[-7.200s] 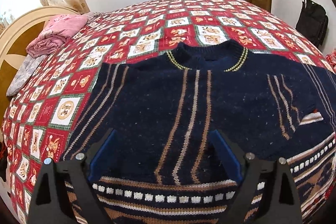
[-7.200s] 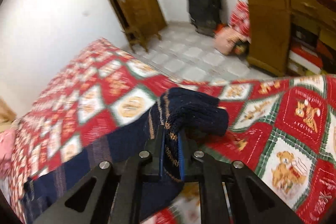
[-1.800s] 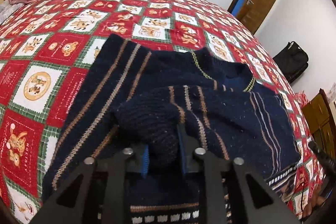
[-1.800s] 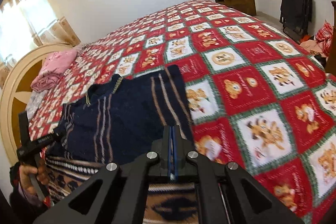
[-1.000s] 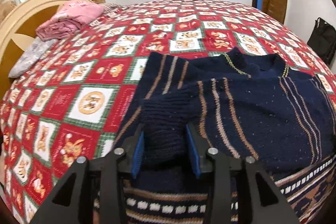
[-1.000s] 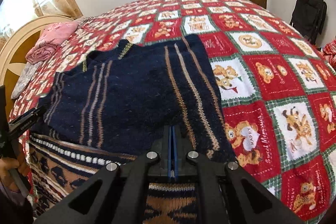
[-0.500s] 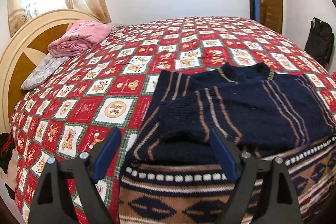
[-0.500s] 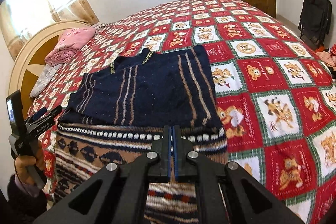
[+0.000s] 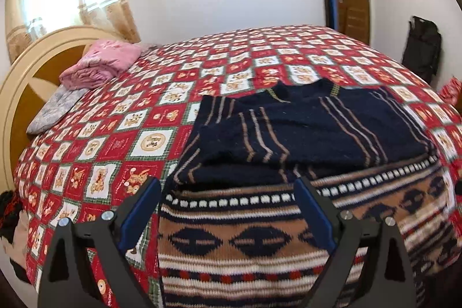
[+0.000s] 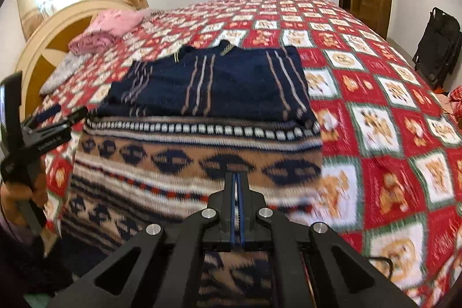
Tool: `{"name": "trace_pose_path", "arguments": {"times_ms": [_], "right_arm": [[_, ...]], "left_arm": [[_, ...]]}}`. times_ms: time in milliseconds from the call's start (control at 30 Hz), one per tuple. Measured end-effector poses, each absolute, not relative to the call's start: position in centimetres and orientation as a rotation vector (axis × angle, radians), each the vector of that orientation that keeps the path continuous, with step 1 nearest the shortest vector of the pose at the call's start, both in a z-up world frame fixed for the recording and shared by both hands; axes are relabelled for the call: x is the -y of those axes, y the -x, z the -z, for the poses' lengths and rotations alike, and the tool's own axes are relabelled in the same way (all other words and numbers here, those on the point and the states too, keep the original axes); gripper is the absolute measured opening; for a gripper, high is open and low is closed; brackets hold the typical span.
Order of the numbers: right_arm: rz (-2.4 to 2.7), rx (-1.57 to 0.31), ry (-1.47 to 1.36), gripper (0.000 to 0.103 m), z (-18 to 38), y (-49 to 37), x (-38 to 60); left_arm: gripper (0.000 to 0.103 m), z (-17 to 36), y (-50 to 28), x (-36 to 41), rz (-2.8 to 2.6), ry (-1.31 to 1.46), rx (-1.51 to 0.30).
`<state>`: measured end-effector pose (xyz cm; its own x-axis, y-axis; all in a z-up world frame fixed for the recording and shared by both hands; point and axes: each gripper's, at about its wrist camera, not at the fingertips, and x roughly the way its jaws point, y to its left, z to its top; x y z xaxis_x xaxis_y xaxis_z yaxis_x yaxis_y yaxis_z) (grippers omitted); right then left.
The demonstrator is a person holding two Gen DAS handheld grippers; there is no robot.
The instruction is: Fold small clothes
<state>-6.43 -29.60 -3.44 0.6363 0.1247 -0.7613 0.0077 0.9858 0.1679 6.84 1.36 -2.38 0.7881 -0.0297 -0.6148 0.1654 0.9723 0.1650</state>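
Sweater with both sleeves folded in, hem pinched by one gripper

Sweater (image 9: 303, 134), navy with tan stripes and a patterned brown band at the hem, is spread across the lower centre of both frames on a bed covered by a red bear-print quilt (image 9: 121, 140). Both sleeves are seen folded inward over the navy chest, the collar pointing toward the top of the frame. The left gripper (image 9: 228, 210) is held above the hem band at the bottom of the left wrist view, its jaws spread wide with nothing between them. In the right wrist view the right gripper (image 10: 237, 186) is shown at the lower centre with its jaws closed on the patterned hem edge of the sweater; that part of the frame is blurred. The left gripper is also visible at the left edge of that view, held by a hand (image 10: 23, 192). A folded pink garment (image 9: 101, 65) lies in the upper left beside the cream headboard (image 9: 26, 71). A black bag (image 9: 421, 48) stands against the wall at the right.
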Motion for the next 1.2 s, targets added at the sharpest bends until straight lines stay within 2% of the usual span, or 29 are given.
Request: {"name": "trace_pose_path", "arguments": {"times_ms": [467,500,567,600,633,900,1100,1167,1200], "right_arm": [[-0.284,-1.101,-0.449,0.003,7.2,14.5,31.6],[-0.284,-1.126,-0.465,0.008,8.1,15.0,31.5],[-0.285,-1.129,-0.501,0.045,9.3,15.7,31.7],[-0.292,-1.128,-0.522,0.073,9.9,16.0,31.8],[-0.301,-1.136,-0.543,0.08,10.4,16.2,31.9],[-0.214,-1.214,-0.504,0.08,11.8,16.4,32.2],[-0.282,-1.273,-0.532,0.08,15.0,15.4,31.0],[-0.318,-1.278,-0.541,0.063,15.8,15.3,30.8],[-0.329,-1.276,-0.548,0.045,15.9,15.3,30.8]], "left_arm": [[0.096,2.3,-1.1,-3.7,0.377,-0.202,-0.657],[0.096,1.9,-0.9,-3.6,0.399,-0.204,-0.652],[0.096,1.3,0.0,-3.3,0.441,-0.219,-0.628],[0.096,1.2,0.3,-3.3,0.445,-0.231,-0.617],[0.096,1.0,0.7,-3.0,0.443,-0.252,-0.6],[0.096,1.6,1.9,-1.0,0.48,-0.331,-0.6],[0.096,1.0,1.6,-2.0,0.458,-0.311,-0.611],[0.096,0.8,1.3,-2.7,0.449,-0.279,-0.624],[0.096,0.7,1.0,-3.1,0.438,-0.265,-0.629]]}}
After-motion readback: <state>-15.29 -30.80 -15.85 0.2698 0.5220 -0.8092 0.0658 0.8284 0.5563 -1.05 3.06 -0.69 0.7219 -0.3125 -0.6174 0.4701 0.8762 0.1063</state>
